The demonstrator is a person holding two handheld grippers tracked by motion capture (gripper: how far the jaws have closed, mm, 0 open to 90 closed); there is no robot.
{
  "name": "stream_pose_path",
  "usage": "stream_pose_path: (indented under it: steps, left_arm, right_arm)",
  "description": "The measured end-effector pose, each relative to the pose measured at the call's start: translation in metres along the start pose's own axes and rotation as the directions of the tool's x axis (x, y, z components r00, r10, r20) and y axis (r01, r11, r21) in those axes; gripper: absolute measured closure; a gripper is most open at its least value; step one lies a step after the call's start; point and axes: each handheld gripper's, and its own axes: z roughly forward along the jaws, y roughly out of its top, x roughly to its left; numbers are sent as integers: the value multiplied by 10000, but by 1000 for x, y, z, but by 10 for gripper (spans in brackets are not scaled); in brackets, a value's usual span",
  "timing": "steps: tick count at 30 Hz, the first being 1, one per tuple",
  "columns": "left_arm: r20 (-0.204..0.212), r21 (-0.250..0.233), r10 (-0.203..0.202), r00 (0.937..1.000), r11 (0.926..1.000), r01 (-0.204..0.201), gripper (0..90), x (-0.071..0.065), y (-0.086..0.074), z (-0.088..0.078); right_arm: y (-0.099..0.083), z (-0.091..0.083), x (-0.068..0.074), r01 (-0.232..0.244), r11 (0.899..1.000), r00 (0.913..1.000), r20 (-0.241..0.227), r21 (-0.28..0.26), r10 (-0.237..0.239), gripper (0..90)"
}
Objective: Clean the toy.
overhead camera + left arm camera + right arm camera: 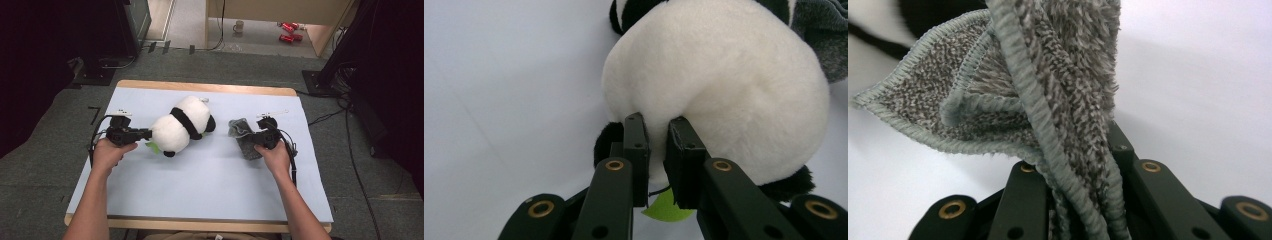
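A black-and-white plush panda (182,125) lies on its side in the middle of the pale blue mat (210,185). My left gripper (149,133) meets it from the left. In the left gripper view the jaws (656,135) are pinched into the white plush of the panda (724,85), with a green leaf tag (666,210) beneath them. Right of the panda lies a grey fuzzy cloth (242,132). My right gripper (254,137) grips it from the near right. In the right gripper view the folded, hemmed cloth (1048,90) rises from between the jaws (1073,155).
The mat covers a wooden table whose far edge (205,87) shows. On the floor beyond it are a mug (239,26) and red cans (289,31). Dark stands flank the table, and cables (350,145) trail on the carpet to the right.
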Motion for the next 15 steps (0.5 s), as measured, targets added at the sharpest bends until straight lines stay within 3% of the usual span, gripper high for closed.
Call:
stream_pose_path:
  steps: [6,9,15]
  left_arm:
    - [346,-282,-51,9994,9996,60,809,3,-5,0]
    - [410,-369,-50,9991,9993,65,797,4,-7,0]
    - [678,-717,270,9973,9972,-221,726,4,-7,-2]
  right_arm:
    - [-5,8,-18,-258,9996,9989,387,130,253,757]
    - [-6,13,-24,-405,9990,9987,312,190,399,726]
    - [-7,13,-28,-251,9995,9989,400,212,242,506]
